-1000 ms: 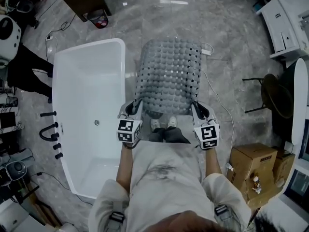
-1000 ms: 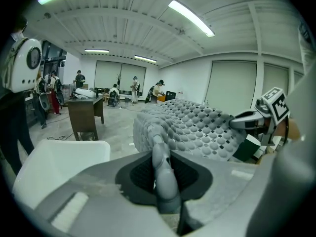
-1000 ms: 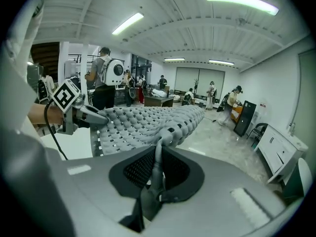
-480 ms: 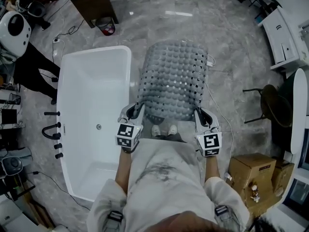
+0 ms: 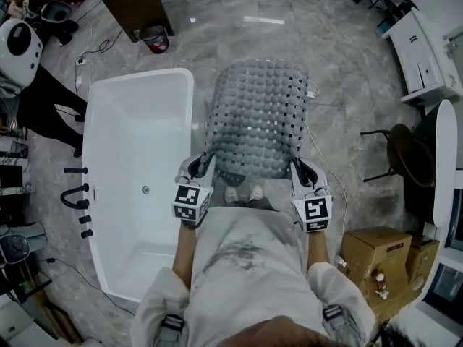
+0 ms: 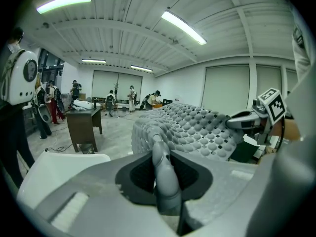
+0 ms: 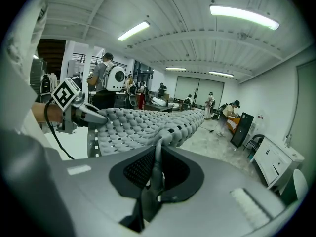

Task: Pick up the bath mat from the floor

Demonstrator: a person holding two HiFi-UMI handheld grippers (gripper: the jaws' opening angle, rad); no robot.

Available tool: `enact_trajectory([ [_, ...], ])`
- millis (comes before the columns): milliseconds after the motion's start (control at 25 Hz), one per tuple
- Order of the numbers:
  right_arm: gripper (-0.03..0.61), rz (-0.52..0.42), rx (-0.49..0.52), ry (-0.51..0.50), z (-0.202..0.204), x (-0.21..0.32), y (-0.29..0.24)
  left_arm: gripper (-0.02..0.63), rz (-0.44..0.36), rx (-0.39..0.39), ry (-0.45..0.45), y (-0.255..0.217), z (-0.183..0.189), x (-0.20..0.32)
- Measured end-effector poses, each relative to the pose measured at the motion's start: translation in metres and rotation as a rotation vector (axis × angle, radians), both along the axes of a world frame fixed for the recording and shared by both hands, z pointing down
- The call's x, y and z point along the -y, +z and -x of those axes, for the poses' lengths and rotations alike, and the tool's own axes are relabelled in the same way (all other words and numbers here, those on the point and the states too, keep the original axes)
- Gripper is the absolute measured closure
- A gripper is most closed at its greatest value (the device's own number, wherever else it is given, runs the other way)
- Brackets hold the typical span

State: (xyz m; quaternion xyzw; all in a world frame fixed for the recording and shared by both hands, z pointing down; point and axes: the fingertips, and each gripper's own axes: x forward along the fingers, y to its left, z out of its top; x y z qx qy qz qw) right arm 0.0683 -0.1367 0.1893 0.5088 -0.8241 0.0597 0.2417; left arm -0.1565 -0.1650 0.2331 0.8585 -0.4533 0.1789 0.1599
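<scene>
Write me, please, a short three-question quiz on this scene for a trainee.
1. True or false: the left gripper and the right gripper are each shut on a near corner of the grey bobbled rubber bath mat.
2. Multiple choice: in the head view, what stands just left of the mat? A) the white freestanding bathtub B) a red sofa C) a wooden bed
3. Is the mat's near edge lying on the grey marble floor or lifted off it?
Key: 1 true; 2 A; 3 lifted, held up between the two grippers.
</scene>
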Motion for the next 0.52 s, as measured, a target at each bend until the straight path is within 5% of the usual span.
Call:
enact_trajectory([
  [520,0.546,-0.014,-0.018,-0.006,0.0037,-0.0037,-0.0079,0.554,-0.016,-0.007,0.006,-0.0083,0.0019,-0.0041],
])
